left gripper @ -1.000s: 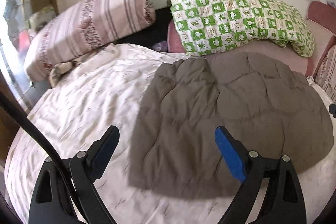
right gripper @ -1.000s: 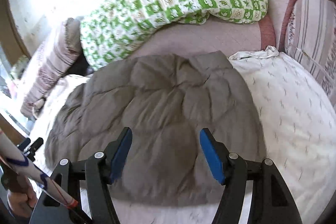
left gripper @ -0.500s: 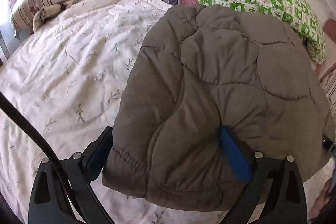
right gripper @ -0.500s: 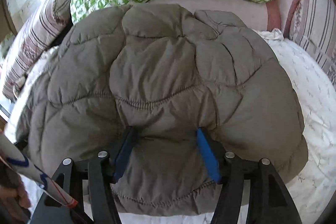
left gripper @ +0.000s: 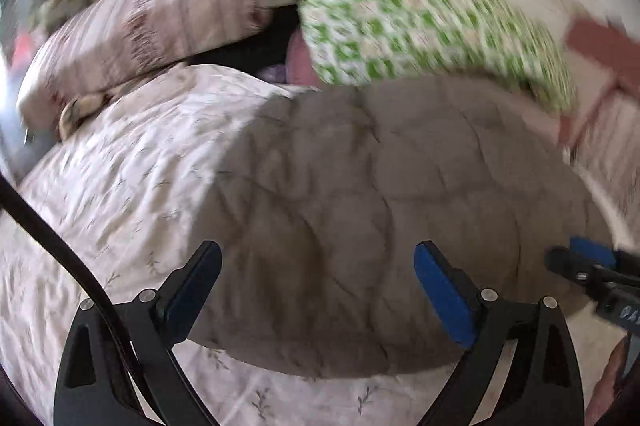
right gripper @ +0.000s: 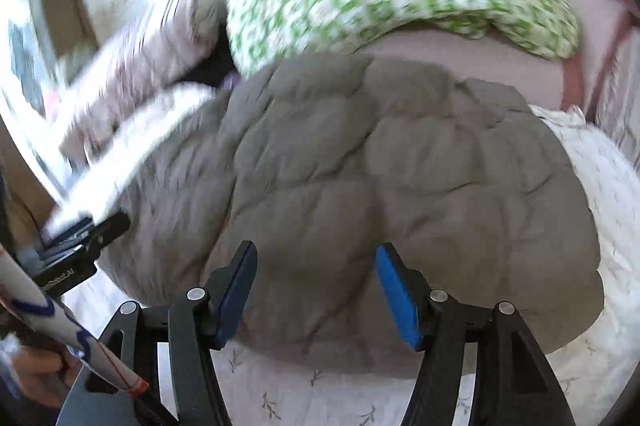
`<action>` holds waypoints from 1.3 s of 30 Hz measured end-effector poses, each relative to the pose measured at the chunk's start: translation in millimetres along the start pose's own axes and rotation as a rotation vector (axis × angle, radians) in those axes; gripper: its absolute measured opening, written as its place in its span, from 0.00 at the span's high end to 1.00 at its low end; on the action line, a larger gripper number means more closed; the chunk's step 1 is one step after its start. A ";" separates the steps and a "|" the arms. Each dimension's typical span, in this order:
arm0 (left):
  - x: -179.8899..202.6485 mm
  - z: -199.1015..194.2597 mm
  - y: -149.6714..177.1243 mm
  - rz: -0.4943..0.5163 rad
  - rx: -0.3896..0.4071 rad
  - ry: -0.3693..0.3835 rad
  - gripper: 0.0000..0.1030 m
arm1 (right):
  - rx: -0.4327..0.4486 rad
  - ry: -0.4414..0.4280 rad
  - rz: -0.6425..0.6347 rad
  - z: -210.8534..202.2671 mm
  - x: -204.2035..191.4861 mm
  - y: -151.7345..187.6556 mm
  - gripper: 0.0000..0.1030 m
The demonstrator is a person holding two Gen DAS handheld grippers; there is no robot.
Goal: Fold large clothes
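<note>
A grey-brown quilted jacket (left gripper: pixel 392 206) lies folded in a thick bundle on the white floral bedsheet (left gripper: pixel 120 162); it fills the middle of the right wrist view (right gripper: pixel 380 178). My left gripper (left gripper: pixel 316 290) is open and empty, hovering over the jacket's near left edge. My right gripper (right gripper: pixel 316 294) is open and empty above the jacket's near edge. The right gripper's tip also shows at the right edge of the left wrist view (left gripper: pixel 588 266), and the left gripper's tip shows at the left of the right wrist view (right gripper: pixel 96 234).
A green checked blanket (left gripper: pixel 424 26) and a striped pillow (left gripper: pixel 144 30) lie at the head of the bed. A pink sheet (right gripper: pixel 472 62) runs behind the jacket. A striped cushion (right gripper: pixel 620 90) stands at the right. Both views are motion-blurred.
Both grippers pressed down close on the jacket half a second ago and have since lifted and pulled back. The jacket lies where it was.
</note>
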State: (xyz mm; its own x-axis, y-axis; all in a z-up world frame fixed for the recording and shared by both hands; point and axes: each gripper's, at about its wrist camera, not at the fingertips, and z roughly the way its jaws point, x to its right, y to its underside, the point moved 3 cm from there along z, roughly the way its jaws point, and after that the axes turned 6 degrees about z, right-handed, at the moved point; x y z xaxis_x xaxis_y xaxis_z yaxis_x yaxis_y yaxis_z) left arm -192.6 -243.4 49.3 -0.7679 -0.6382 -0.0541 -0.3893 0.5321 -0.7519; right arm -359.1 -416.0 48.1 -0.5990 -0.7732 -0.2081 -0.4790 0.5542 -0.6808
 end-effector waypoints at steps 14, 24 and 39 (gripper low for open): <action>-54.3 1.9 -4.0 -0.163 -0.105 -0.030 0.04 | 0.035 -0.021 0.216 -38.4 67.3 -20.1 0.28; -66.7 35.5 15.7 -0.230 -0.273 0.045 0.04 | -0.111 0.001 0.485 -21.9 149.0 16.2 0.35; -164.5 12.1 41.8 -0.588 -0.289 0.152 0.04 | 0.000 -0.012 0.685 -82.3 220.0 24.6 0.24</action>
State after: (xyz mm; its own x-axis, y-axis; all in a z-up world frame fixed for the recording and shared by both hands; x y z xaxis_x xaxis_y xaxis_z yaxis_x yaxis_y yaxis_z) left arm -76.4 -122.9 18.8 -0.4408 -0.7934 0.4197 -0.8690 0.2601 -0.4210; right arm -555.4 -547.1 43.4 -0.7595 -0.2521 -0.5997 0.0052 0.9195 -0.3931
